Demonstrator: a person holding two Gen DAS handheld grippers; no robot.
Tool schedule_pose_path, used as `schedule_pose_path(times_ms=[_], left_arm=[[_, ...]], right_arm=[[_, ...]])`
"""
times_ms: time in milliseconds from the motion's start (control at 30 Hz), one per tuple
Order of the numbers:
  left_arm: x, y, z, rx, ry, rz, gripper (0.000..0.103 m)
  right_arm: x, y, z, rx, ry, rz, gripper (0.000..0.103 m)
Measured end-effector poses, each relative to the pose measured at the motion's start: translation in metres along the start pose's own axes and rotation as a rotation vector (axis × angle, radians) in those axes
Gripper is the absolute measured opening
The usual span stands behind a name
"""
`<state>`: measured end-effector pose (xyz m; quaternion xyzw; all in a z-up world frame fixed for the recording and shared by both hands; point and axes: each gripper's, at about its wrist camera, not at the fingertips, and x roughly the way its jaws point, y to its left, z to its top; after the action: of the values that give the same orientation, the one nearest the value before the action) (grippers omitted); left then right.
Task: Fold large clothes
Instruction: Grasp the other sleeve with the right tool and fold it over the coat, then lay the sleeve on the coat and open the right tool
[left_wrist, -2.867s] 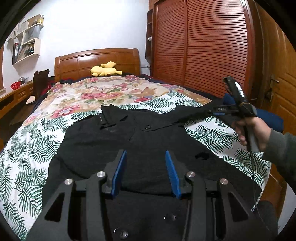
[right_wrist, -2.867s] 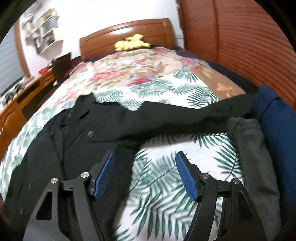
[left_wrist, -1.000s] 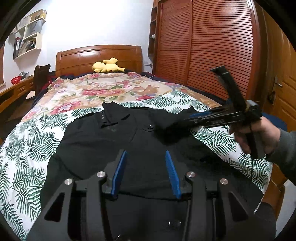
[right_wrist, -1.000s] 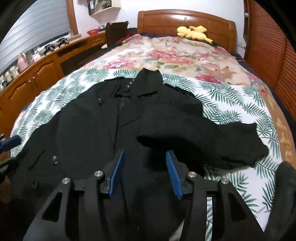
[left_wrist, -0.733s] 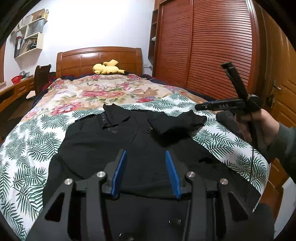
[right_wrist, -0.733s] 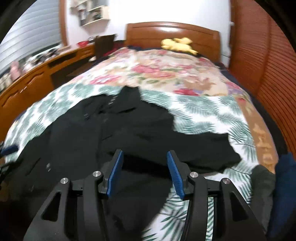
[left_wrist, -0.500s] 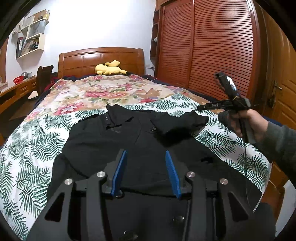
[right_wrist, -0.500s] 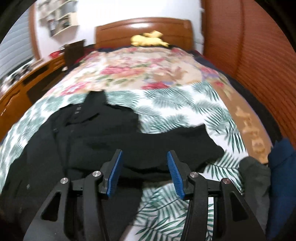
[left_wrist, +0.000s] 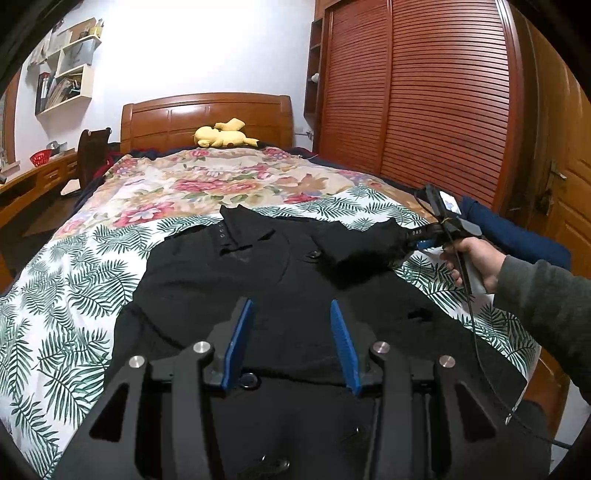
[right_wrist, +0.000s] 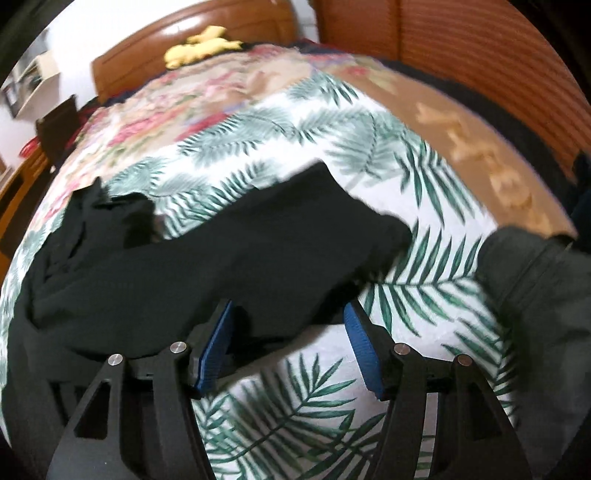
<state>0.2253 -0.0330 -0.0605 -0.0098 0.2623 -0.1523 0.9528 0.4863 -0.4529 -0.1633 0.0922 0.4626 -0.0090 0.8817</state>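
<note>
We are folding a black coat (left_wrist: 258, 280) that is lying face up across the palm-leaf sheet (left_wrist: 66, 280) at the foot of the bed (left_wrist: 207, 110), collar toward the headboard. Its sleeve (right_wrist: 266, 251) is lying doubled over the chest, with the cuff end still reaching out over the sheet.

Our left gripper (left_wrist: 291, 332) is hovering over the lower front of the coat, its blue pads (left_wrist: 236, 339) spread wide and holding nothing. Our right gripper (right_wrist: 288, 343) is sitting low at the sleeve's end, also spread wide, with the near edge of the sleeve lying between the pads; from the left view it is right at the cuff. We are judging that it is not gripping anything, since the gap is too broad for cloth.

The step in hand looks like bringing the sleeve fully onto the body. To do it well, we are wanting the pads to close on the cuff's edge only, not on the sheet beneath, so the bedding is not dragged along. We are then wanting to carry the cuff low and flat across the chest, so the thick fabric is not bunching at the shoulder. The left gripper could be pressing the coat's front meanwhile, keeping the body from sliding. A grey garment (right_wrist: 532, 295) is lying just beside the cuff, and we are keeping clear of it.
</note>
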Motion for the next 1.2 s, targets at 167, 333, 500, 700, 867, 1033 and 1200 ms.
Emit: schedule_pose_path(times_ms=[167, 333, 500, 700, 867, 1033, 1200], left_arm=[[0.000, 0.003, 0.000, -0.003, 0.002, 0.007, 0.042], [-0.002, 0.004, -0.002, 0.004, 0.004, 0.018, 0.042], [-0.010, 0.007, -0.001, 0.001, -0.006, 0.018, 0.042], [-0.022, 0.014, -0.003, 0.002, -0.021, 0.038, 0.042], [-0.036, 0.028, -0.006, -0.013, -0.038, 0.063, 0.042], [-0.051, 0.044, -0.010, -0.023, -0.049, 0.091, 0.042], [-0.064, 0.060, -0.016, -0.022, -0.051, 0.122, 0.042]], right_arm=[[0.003, -0.003, 0.001, 0.048, -0.028, 0.045, 0.049], [-0.011, 0.014, 0.000, -0.036, -0.081, 0.098, 0.007], [-0.075, 0.052, -0.003, -0.156, -0.217, 0.167, 0.002], [-0.165, 0.123, -0.022, -0.345, -0.347, 0.281, 0.001], [-0.217, 0.186, -0.053, -0.488, -0.387, 0.380, 0.000], [-0.254, 0.234, -0.094, -0.574, -0.370, 0.493, 0.000], [-0.281, 0.264, -0.143, -0.665, -0.344, 0.563, 0.000]])
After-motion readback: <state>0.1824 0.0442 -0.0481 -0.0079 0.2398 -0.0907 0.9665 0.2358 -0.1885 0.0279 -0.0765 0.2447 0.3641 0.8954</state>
